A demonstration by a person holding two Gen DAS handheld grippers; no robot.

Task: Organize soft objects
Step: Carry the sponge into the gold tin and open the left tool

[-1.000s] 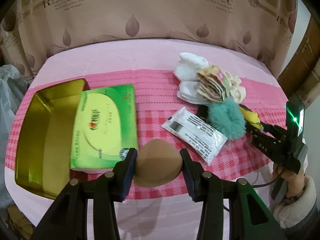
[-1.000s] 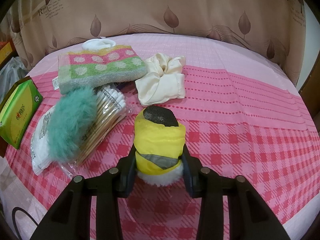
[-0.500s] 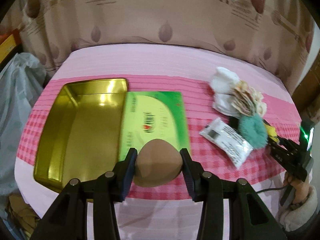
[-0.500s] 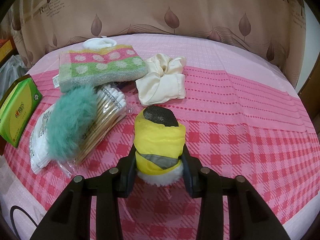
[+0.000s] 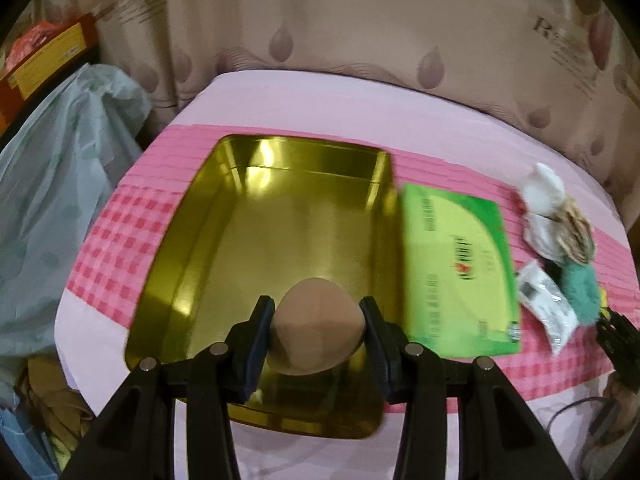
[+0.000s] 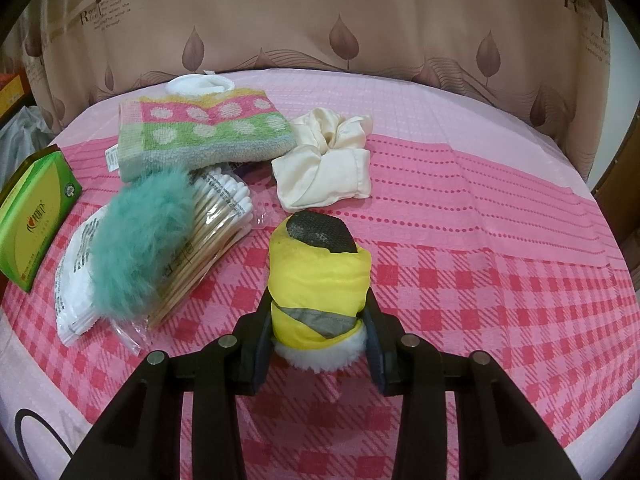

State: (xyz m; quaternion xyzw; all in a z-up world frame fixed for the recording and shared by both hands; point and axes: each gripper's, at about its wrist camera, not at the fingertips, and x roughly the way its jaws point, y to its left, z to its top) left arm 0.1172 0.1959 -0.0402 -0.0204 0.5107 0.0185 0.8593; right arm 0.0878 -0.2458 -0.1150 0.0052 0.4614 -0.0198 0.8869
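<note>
My left gripper [image 5: 318,326] is shut on a tan teardrop sponge [image 5: 316,330] and holds it over the near part of an open gold tin box [image 5: 224,216]. My right gripper [image 6: 320,320] is shut on a rolled yellow cloth item [image 6: 320,276] with a dark mesh end and a white fleecy edge, low over the pink checked cloth. A teal fluffy scrunchie [image 6: 138,240], a dotted towel [image 6: 204,132] and a cream scrunchie [image 6: 324,164] lie beyond it.
A green tissue pack [image 5: 456,268] lies right of the tin, also in the right wrist view [image 6: 32,216]. A bag of cotton swabs [image 6: 212,228] and a white packet [image 6: 76,276] lie under the teal scrunchie. A plastic bag [image 5: 52,184] hangs left of the table.
My left gripper has swung left with the sponge, from above the tissue pack to above the gold tin. The right gripper has stayed still with the yellow item.
</note>
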